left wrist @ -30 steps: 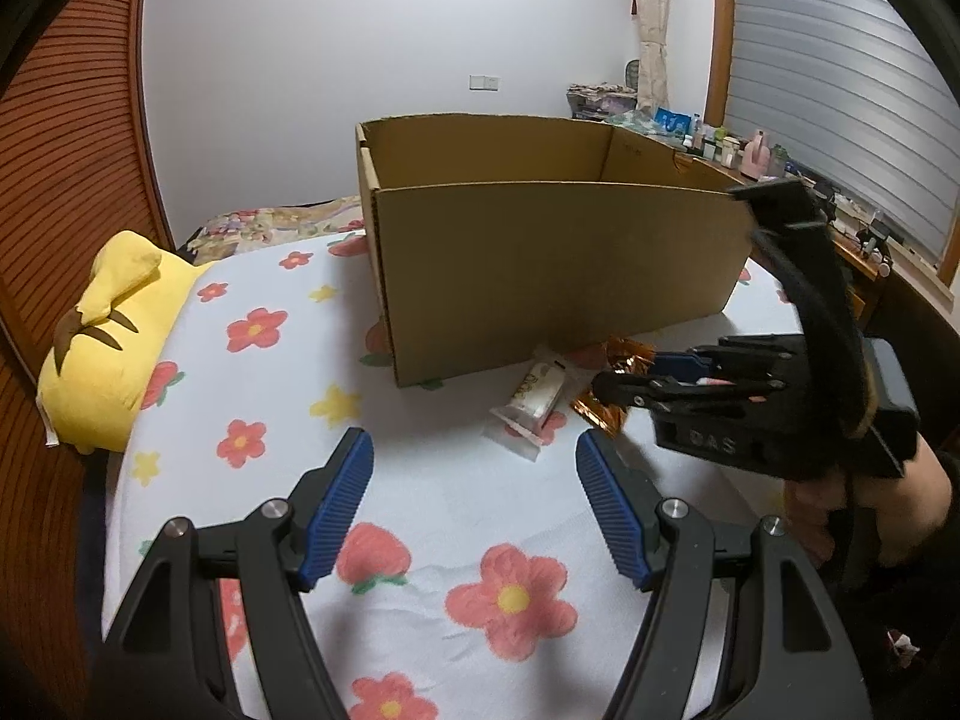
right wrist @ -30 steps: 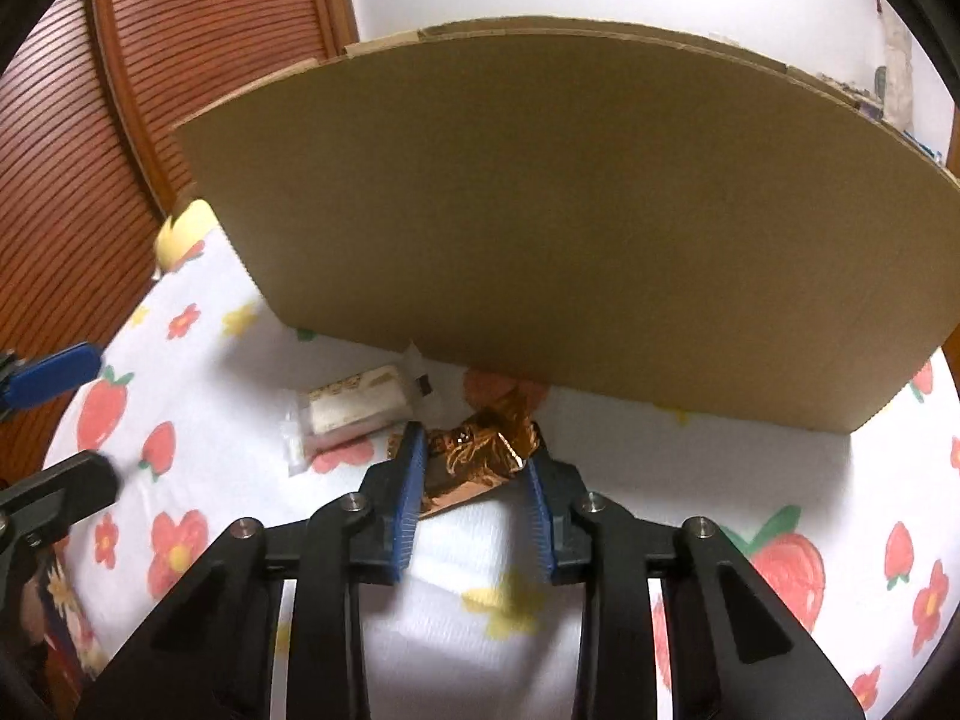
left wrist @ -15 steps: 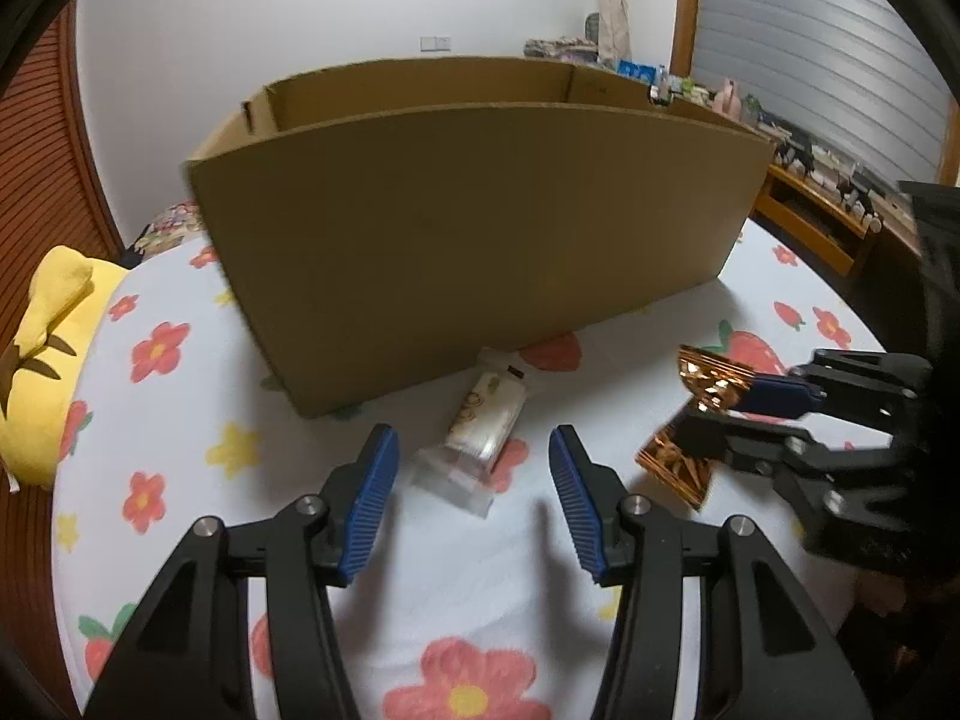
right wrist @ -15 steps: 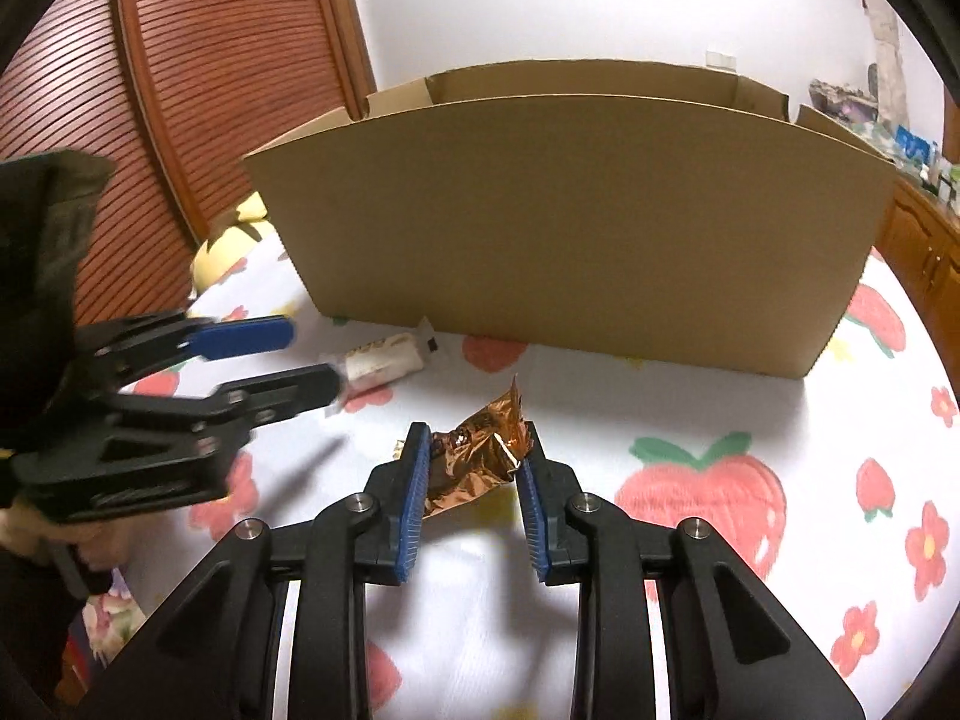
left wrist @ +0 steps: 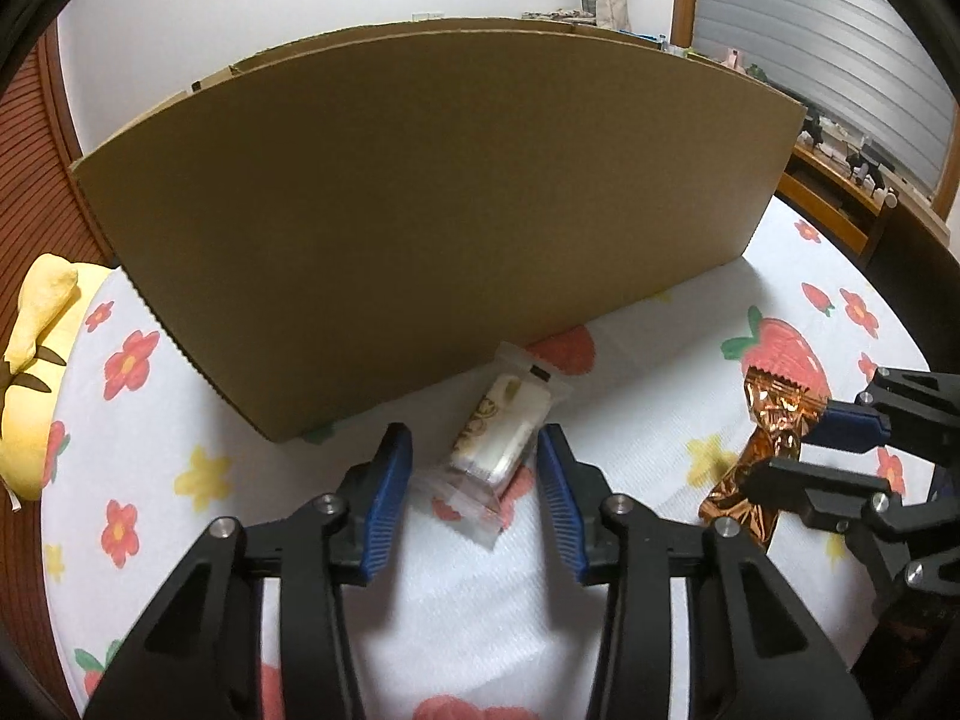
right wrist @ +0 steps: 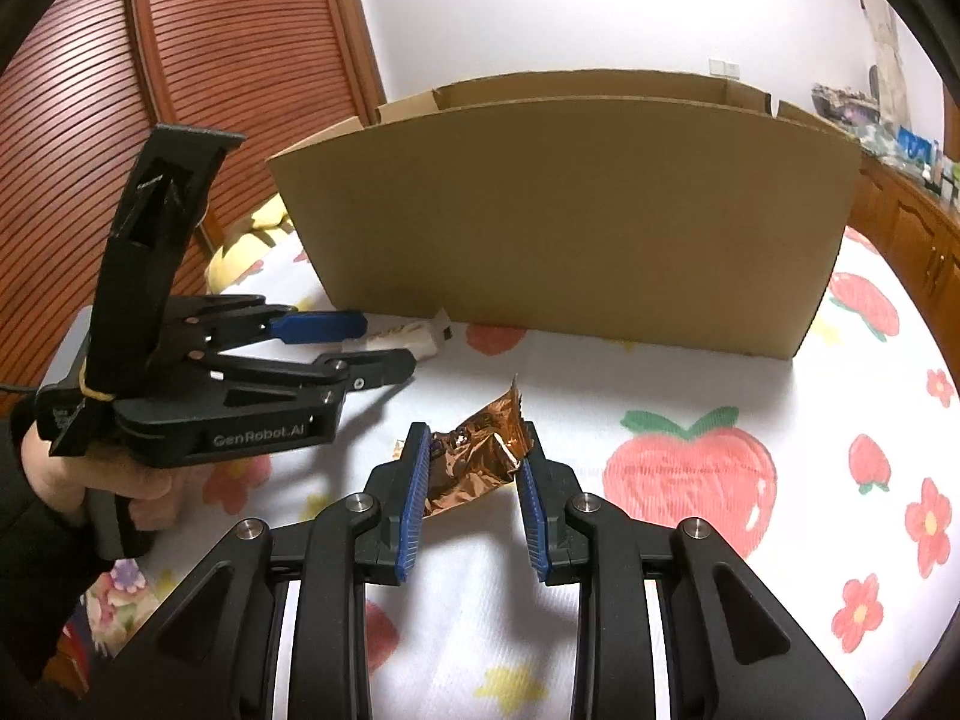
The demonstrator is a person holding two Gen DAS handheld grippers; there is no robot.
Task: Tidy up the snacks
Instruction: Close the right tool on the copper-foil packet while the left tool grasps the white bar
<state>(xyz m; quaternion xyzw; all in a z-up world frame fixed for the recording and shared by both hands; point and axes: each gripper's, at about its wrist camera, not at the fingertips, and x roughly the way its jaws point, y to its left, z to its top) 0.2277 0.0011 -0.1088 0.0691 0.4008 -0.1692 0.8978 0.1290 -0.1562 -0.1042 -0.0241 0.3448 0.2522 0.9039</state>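
A white snack packet [left wrist: 498, 438] in clear wrap lies on the flowered bedspread at the foot of the cardboard box [left wrist: 420, 210]. My left gripper [left wrist: 474, 468] straddles it with its jaws closing; the right pad is at the wrap's edge and the left pad is still a little apart. In the right wrist view the left gripper [right wrist: 387, 342] points at the packet [right wrist: 420, 336] by the box [right wrist: 570, 228]. My right gripper [right wrist: 474, 480] is shut on a crumpled copper foil snack [right wrist: 480, 450]. The left wrist view shows the right gripper [left wrist: 780, 447] and that snack [left wrist: 774, 402] at the right.
A yellow plush toy [left wrist: 36, 372] lies at the bed's left edge. A slatted wooden door [right wrist: 90, 90] stands behind it. A wooden shelf with small items [left wrist: 840, 180] runs along the right. A person's hand [right wrist: 90, 480] grips the left gripper's handle.
My left gripper came forward and down over the white packet while its jaws narrowed around it. My right gripper drew the foil snack back from the box's foot.
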